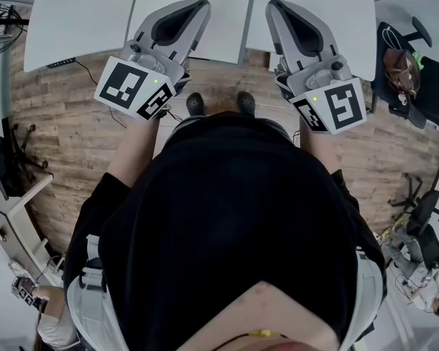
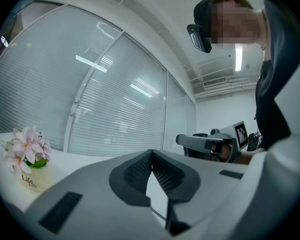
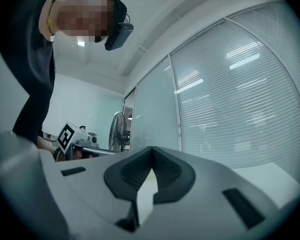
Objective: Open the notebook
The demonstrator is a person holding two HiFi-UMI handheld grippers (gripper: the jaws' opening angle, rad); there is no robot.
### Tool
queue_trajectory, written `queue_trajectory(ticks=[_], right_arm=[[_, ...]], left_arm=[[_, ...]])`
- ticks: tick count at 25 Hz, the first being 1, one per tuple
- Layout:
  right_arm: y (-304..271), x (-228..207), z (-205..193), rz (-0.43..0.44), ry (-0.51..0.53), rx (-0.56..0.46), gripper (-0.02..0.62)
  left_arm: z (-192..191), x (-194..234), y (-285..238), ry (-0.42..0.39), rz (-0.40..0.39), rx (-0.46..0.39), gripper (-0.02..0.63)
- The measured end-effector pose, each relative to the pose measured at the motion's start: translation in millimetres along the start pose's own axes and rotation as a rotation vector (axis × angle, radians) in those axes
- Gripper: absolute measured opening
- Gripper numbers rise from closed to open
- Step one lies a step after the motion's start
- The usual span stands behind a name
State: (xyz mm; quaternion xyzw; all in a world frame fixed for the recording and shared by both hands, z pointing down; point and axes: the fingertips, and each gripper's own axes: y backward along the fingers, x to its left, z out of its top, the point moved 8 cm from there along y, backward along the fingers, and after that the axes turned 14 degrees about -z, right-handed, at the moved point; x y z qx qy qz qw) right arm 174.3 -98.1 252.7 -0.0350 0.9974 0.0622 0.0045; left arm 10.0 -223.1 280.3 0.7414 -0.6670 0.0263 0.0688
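Notebook (image 1: 230,20) lying open on the white table (image 1: 66,20), the left gripper (image 1: 203,4) and right gripper (image 1: 273,6) hover level above its near edge, jaws together and empty, the job apparently done.

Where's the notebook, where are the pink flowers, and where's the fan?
Notebook (image 1: 230,20), head view, on its right page.
Flowers (image 2: 26,143), left gripper view, on a pink blossom.
Fan (image 3: 118,132), right gripper view, on its round wire cage.
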Motion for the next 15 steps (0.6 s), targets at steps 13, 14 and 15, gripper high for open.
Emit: queue_trajectory(ticks=[13,14,15], right_arm=[[-3.9,4.5,-3.1,0.01,-0.001,0.011,0.003],[-3.8,4.3,-2.8,0.008,-0.001,0.011,0.003],[-3.7,4.1,-2.4,0.007,-0.001,0.01,0.003]], left_arm=[[-1.4,1.3,-1.1,0.024,-0.026,-0.001,0.012],[-1.1,0.7,-1.4,0.026,-0.028,-0.002,0.012],[-0.7,0.1,-1.7,0.028,-0.029,-0.004,0.012]])
